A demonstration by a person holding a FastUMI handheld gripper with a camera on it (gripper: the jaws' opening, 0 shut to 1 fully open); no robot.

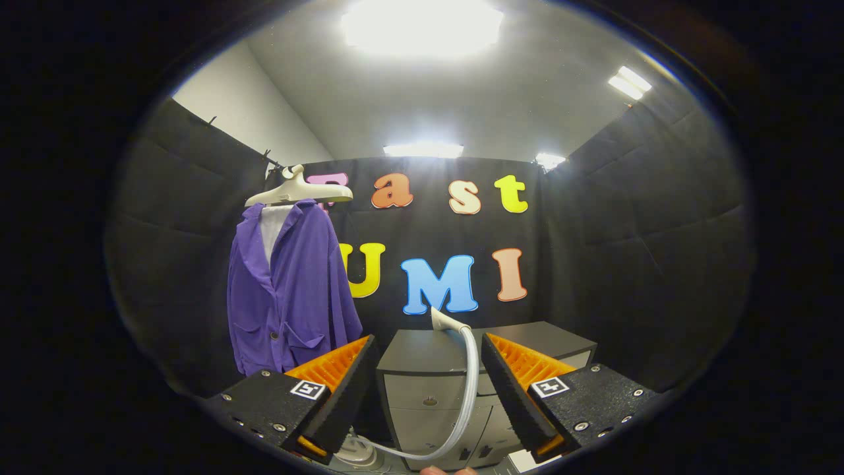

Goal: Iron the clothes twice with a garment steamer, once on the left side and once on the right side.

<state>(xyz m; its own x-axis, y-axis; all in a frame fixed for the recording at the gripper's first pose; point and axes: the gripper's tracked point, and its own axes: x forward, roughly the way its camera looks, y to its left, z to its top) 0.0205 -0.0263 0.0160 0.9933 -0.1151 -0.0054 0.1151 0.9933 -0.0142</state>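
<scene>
Tool (428, 389) spread apart, empty; steamer head (443, 321) sits just ahead between the fingers (handle roughly upright), purple jacket (290, 290) hanging beyond-left.

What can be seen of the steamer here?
The steamer shows as a pale nozzle head resting on the grey cabinet, beyond the open gripper. A translucent ribbed hose drops from it between the fingers, down the cabinet's front, then curves to a whitish base low beside one finger. Nothing grips it; the purple jacket hangs apart from it.
</scene>
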